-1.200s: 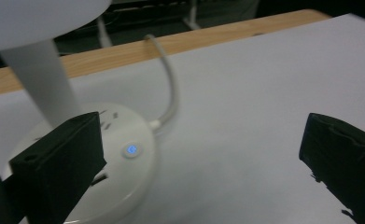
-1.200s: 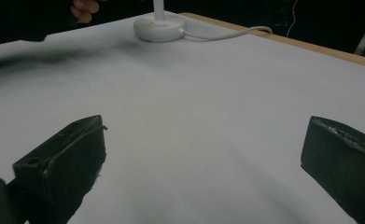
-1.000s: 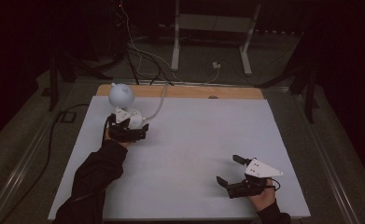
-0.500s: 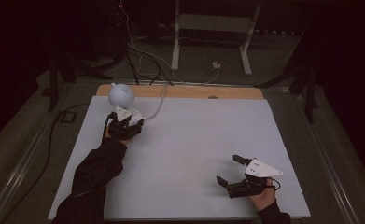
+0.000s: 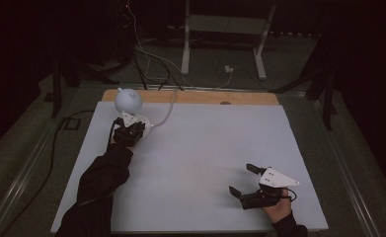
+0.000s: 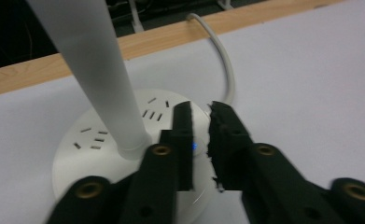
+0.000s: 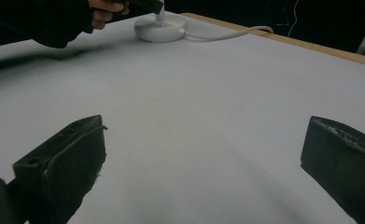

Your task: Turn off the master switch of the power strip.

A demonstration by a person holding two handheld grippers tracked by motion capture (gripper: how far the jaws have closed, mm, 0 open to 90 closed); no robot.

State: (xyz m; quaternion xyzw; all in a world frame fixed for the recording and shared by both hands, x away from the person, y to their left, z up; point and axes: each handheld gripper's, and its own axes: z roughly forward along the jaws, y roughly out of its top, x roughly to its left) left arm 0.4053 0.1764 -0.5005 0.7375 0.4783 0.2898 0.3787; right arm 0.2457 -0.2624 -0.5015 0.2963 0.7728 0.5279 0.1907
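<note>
The lamp's stem (image 6: 91, 74) runs off the top edge, head unseen

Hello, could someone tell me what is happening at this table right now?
A person is working on a white desk lamp at the far left of the table. The left gripper hangs over the lamp's round base; its jaws have just been closing, with nothing clamped between them, right above a small blue light, probably the touch button. The right gripper rests open near the front right, holding nothing.
</note>
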